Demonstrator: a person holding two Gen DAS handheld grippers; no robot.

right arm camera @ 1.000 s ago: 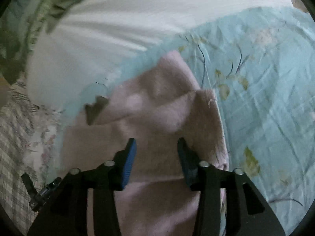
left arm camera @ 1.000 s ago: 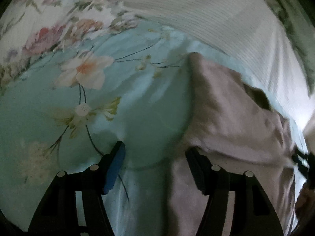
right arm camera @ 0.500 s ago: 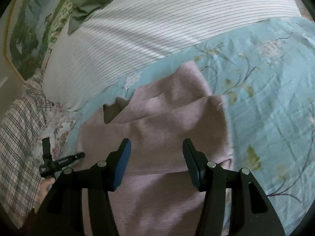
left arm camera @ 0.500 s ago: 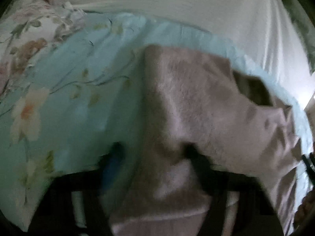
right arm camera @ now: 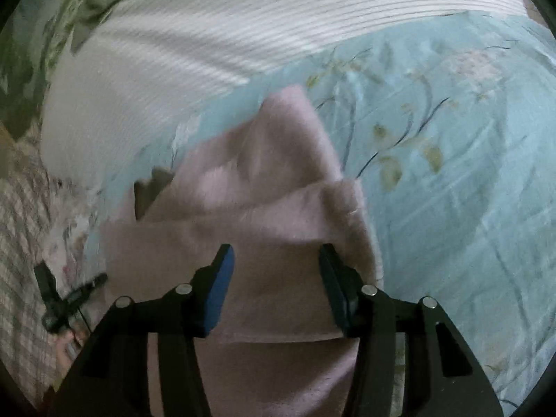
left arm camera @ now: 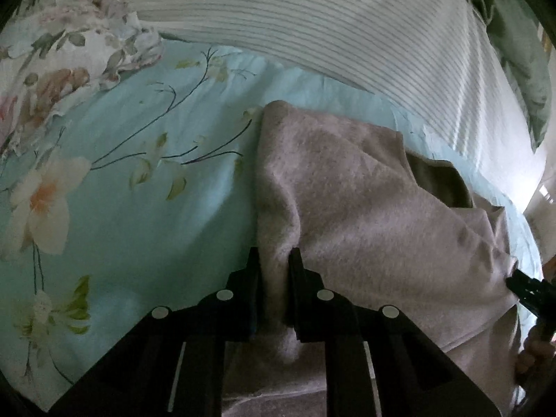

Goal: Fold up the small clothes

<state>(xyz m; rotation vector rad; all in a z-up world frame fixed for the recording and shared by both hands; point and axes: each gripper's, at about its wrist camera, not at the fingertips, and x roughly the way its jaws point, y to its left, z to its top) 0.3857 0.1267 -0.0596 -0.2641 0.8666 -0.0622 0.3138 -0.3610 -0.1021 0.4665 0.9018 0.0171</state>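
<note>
My left gripper (left arm camera: 274, 260), jaws just closing, pinches the left edge fold of the soft pink fleece garment (left arm camera: 365, 208) lying on the floral bed sheet (left arm camera: 139, 208); my right gripper (right arm camera: 274, 260) hovers half-open above it, holding nothing; limp, light cloth, best taken at edges.

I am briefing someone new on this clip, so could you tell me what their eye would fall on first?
First, the pink garment, lying rumpled in the middle of the pale blue floral sheet. Next, the left tool, whose jaws have just been closing and now pinch a fold at the garment's left edge, while the right tool stands open over it. Behind lies a white striped pillow.
</note>
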